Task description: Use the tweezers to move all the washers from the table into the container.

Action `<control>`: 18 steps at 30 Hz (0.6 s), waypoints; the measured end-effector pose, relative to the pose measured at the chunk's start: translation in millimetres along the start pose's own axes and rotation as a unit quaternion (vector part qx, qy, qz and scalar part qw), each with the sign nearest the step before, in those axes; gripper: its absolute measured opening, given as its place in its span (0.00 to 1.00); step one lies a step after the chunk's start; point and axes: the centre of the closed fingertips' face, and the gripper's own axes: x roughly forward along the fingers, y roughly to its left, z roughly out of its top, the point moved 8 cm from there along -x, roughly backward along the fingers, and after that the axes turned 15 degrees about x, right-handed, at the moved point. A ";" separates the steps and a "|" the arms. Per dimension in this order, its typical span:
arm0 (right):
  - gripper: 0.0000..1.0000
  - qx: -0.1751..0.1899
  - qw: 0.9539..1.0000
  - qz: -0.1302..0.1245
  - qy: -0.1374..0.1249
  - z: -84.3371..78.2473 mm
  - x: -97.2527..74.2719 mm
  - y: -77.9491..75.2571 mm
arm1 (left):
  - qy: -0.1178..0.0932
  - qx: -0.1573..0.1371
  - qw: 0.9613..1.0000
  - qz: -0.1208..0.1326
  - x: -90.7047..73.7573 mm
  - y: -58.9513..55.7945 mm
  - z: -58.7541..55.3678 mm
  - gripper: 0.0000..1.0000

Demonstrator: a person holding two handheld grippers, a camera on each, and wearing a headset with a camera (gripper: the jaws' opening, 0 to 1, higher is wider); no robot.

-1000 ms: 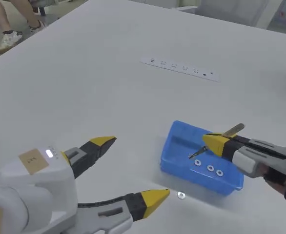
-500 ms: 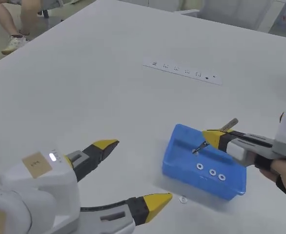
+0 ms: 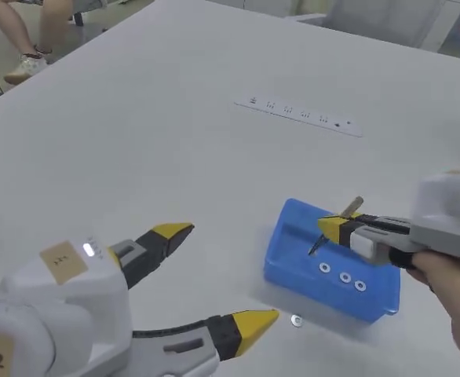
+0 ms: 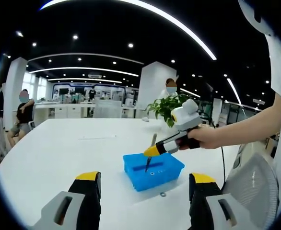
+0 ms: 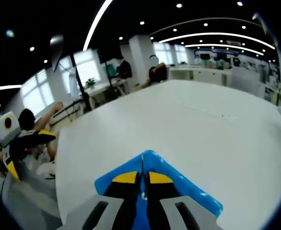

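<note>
Blue container (image 3: 324, 297) below, clamped tweezers (image 3: 321, 243) in right gripper (image 3: 332, 228); faced 1 washer (image 3: 296, 320) at 7 o'clock on table (image 3: 175, 141), beside wide-open left gripper (image 3: 220, 275).

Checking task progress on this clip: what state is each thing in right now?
left gripper: open, empty.
right gripper: shut on the tweezers.
tweezers: held, tips down over the container.
container: open-topped, three washers inside.
loose washer: flat on the table, beside the container.
</note>
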 end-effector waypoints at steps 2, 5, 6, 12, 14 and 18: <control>0.02 -0.002 1.000 -0.001 0.008 -2.5 1.9 -0.1 | 0.001 0.001 1.000 0.000 -0.1 0.0 -0.1 0.76; 0.02 -0.018 1.000 -0.006 0.018 -5.5 3.6 0.3 | 0.001 0.000 1.000 0.001 -0.2 0.2 -0.1 0.76; 0.02 -0.022 1.000 -0.009 0.020 -6.2 3.9 0.3 | 0.001 0.000 1.000 0.002 -0.3 0.2 -0.1 0.76; 0.03 -0.023 1.000 -0.007 0.018 -5.4 3.8 2.0 | 0.000 0.000 1.000 0.002 -0.5 0.8 -0.4 0.75; 0.03 -0.028 0.999 -0.010 0.013 -3.9 1.9 3.7 | 0.001 0.000 1.000 0.002 -0.5 1.0 -0.7 0.75; 0.03 -0.023 1.000 0.000 -0.003 0.5 -4.1 9.6 | 0.001 0.000 1.000 0.002 -0.3 1.2 -0.8 0.75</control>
